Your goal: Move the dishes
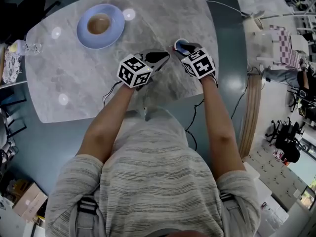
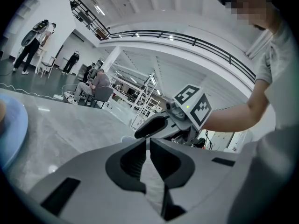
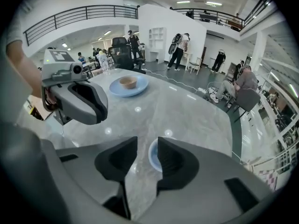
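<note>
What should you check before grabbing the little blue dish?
1. Right hand-held gripper open: ok.
2. Little blue dish lined up ahead of its jaws: ok, though part hides behind one jaw.
3. Dish gripped: not ok, the jaws stand apart.
4. Left hand-held gripper shut, empty, off the dish: ok.
5. Dish empty inside: cannot tell.

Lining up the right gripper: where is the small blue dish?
Head view: the small blue dish sits right of table centre, at the tips of the right gripper, far from the blue plate.
</note>
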`<state>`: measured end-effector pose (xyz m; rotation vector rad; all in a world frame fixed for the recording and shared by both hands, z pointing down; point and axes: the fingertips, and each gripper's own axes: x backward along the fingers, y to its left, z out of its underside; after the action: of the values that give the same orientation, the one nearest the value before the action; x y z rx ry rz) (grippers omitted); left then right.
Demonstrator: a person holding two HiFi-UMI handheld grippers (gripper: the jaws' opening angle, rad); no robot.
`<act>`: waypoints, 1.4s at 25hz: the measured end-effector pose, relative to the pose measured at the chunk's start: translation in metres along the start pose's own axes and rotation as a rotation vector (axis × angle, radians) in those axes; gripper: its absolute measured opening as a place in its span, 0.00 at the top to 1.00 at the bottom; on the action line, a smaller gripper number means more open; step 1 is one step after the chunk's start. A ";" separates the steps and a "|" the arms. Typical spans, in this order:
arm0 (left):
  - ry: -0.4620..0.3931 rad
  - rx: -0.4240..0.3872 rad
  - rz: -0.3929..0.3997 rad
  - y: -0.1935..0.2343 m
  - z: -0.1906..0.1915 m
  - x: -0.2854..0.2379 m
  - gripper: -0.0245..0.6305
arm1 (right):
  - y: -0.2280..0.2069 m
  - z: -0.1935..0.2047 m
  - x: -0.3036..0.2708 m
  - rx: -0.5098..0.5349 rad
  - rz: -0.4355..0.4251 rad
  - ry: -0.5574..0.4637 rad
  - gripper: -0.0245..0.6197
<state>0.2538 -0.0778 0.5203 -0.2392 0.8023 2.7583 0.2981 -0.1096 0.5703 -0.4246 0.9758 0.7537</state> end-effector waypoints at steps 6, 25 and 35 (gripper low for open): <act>0.004 0.017 -0.004 -0.001 0.004 -0.014 0.93 | -0.005 0.019 -0.005 0.100 -0.006 0.070 0.73; 0.024 0.050 -0.025 0.009 0.019 -0.016 0.93 | -0.003 0.052 -0.034 0.420 0.016 0.278 0.81; 0.020 0.054 -0.038 0.011 0.019 -0.010 0.93 | -0.004 0.056 -0.038 0.471 0.027 0.310 0.90</act>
<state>0.2580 -0.0786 0.5441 -0.2688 0.8670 2.6990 0.3205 -0.0916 0.6314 -0.1159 1.4108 0.4655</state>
